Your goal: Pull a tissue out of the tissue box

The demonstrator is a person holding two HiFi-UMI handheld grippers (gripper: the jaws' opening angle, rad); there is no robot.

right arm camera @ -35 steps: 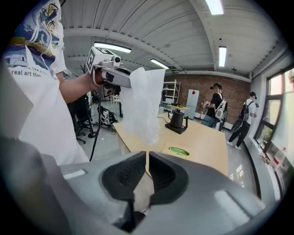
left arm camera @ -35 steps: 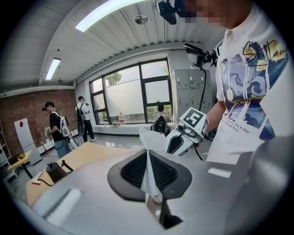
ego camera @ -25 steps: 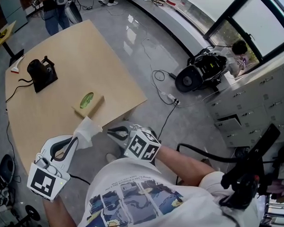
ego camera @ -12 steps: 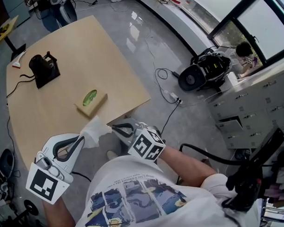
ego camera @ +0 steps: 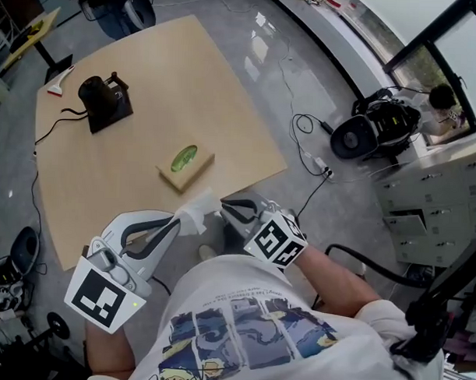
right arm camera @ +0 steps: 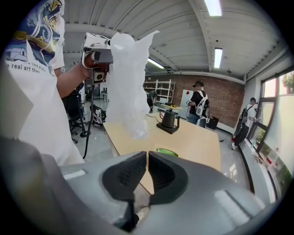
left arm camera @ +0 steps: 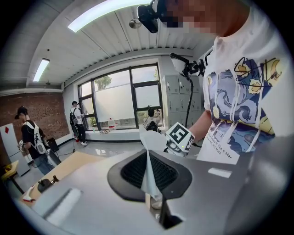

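Observation:
The tan tissue box [ego camera: 184, 166] with a green oval opening lies near the table's [ego camera: 106, 181] front edge. It also shows in the right gripper view as the tissue box [right arm camera: 166, 151]. My left gripper [ego camera: 177, 220] is shut on a white tissue [ego camera: 194, 213], which hangs free in the air in front of the box. The tissue [left arm camera: 149, 176] is pinched between the dark pads. From the right gripper view the tissue [right arm camera: 128, 87] dangles below the left gripper [right arm camera: 98, 53]. My right gripper [ego camera: 226, 208] is beside it, its jaws shut with nothing in them [right arm camera: 147, 158].
A black kettle [ego camera: 101, 103] on its base stands at the table's far left, with a cord trailing off. Cables and a black machine [ego camera: 373, 128] lie on the floor to the right. Grey cabinets [ego camera: 433, 192] stand farther right. People [right arm camera: 198, 108] stand beyond the table.
The left gripper has lifted a little with the tissue, and the right gripper has shifted slightly beside it. The head view has swung, so the table and box sit further right.

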